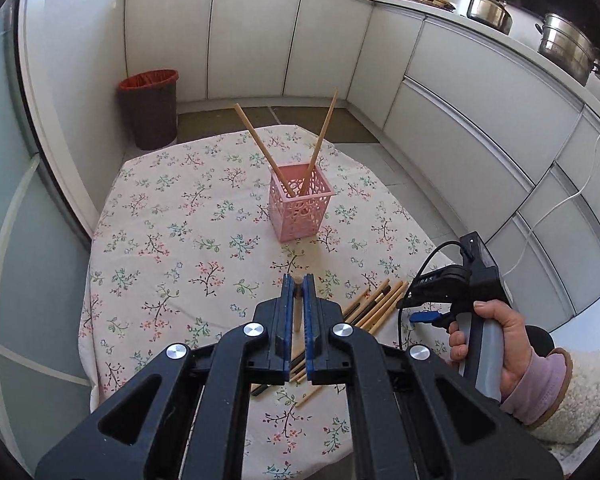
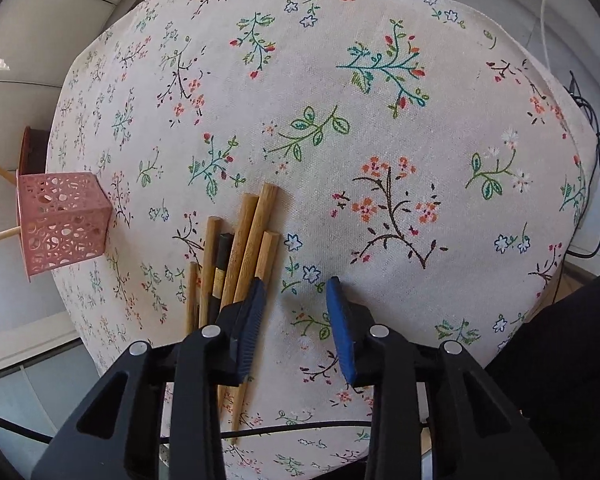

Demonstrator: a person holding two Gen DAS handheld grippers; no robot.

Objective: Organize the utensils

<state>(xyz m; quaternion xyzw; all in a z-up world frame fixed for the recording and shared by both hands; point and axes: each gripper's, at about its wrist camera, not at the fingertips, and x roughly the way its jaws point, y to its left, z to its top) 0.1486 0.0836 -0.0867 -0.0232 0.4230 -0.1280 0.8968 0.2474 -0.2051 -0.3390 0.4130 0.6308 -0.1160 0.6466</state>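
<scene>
A pink perforated basket (image 1: pixel 301 206) stands upright on the floral tablecloth and holds two wooden chopsticks (image 1: pixel 324 132) leaning apart. My left gripper (image 1: pixel 298 286) is shut on a wooden chopstick (image 1: pixel 297 308), held above the table in front of the basket. Several loose chopsticks (image 1: pixel 374 306) lie on the cloth just right of it. In the right wrist view the same pile (image 2: pixel 240 248) lies under the left finger (image 2: pixel 252 312) of my right gripper (image 2: pixel 296 286), which is open and empty just above the cloth. The basket (image 2: pixel 62 222) sits at the far left there.
The small table (image 1: pixel 172 240) has cloth edges on all sides. A brown bin with a red liner (image 1: pixel 150 108) stands on the floor beyond it. White cabinets (image 1: pixel 460 112) curve around the back and right, with pots on the counter. A black cable (image 2: pixel 596 184) hangs off the table's right edge.
</scene>
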